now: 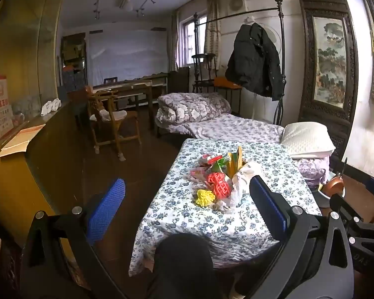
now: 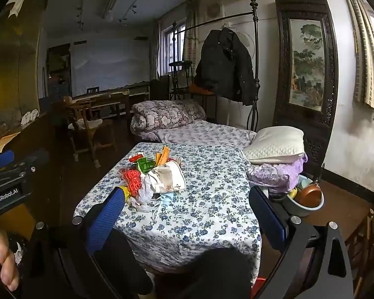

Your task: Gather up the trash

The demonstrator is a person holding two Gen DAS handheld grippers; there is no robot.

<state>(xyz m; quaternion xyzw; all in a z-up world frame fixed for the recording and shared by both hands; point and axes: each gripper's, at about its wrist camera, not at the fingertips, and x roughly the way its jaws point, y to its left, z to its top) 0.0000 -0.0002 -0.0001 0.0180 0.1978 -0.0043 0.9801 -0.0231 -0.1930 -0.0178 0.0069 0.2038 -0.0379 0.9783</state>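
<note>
A heap of trash lies on the table with the blue-flowered cloth point(image 1: 212, 226) point(image 2: 207, 199): red foam nets point(image 1: 218, 184) point(image 2: 132, 178), a yellow foam net point(image 1: 205, 197), a white plastic bag point(image 1: 239, 186) point(image 2: 162, 177), green and yellow packets point(image 1: 233, 162) point(image 2: 152, 160), and a blue face mask point(image 2: 165, 198). My left gripper point(image 1: 187, 206) is open and empty, above the table's near-left corner, short of the heap. My right gripper point(image 2: 187, 214) is open and empty, over the table's near edge, just short of the heap.
A bed with a folded quilt point(image 1: 192, 107) and a white pillow point(image 1: 306, 137) stands behind the table. A basin with pots point(image 2: 304, 199) sits on a stool at the right. A wooden chair point(image 1: 112, 124) and a counter point(image 1: 37, 149) are at the left.
</note>
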